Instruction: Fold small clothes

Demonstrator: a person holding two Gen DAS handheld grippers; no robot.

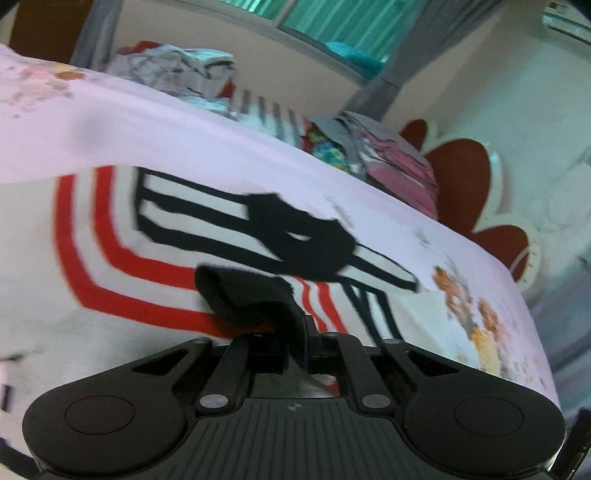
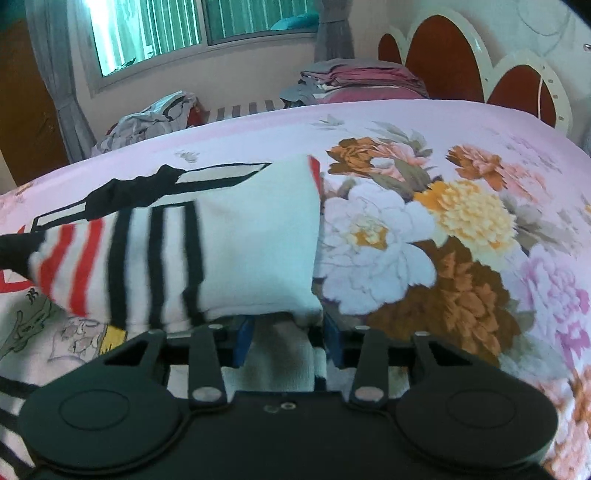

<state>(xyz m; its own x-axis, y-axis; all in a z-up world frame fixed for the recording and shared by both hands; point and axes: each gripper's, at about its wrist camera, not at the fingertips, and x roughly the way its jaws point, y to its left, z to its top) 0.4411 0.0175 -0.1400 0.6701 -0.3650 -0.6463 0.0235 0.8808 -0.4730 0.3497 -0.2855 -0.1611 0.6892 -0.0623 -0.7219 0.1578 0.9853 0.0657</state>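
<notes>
A small white garment with red and black stripes (image 1: pixel 155 236) lies on the pink floral bedsheet (image 1: pixel 207 136). My left gripper (image 1: pixel 295 343) is shut on its black trim edge (image 1: pixel 251 295), which folds up over the jaws. In the right wrist view the same garment (image 2: pixel 236 243) is folded over itself. My right gripper (image 2: pixel 288 336) is shut on its white edge, with cloth bunched between the blue pads (image 2: pixel 244 339).
Piles of other clothes sit at the far edge of the bed (image 2: pixel 155 114), and a folded stack (image 2: pixel 362 79) lies by the red and white headboard (image 2: pixel 443 55). A window with green blinds (image 2: pixel 155 29) is behind. The floral sheet (image 2: pixel 443 221) stretches right.
</notes>
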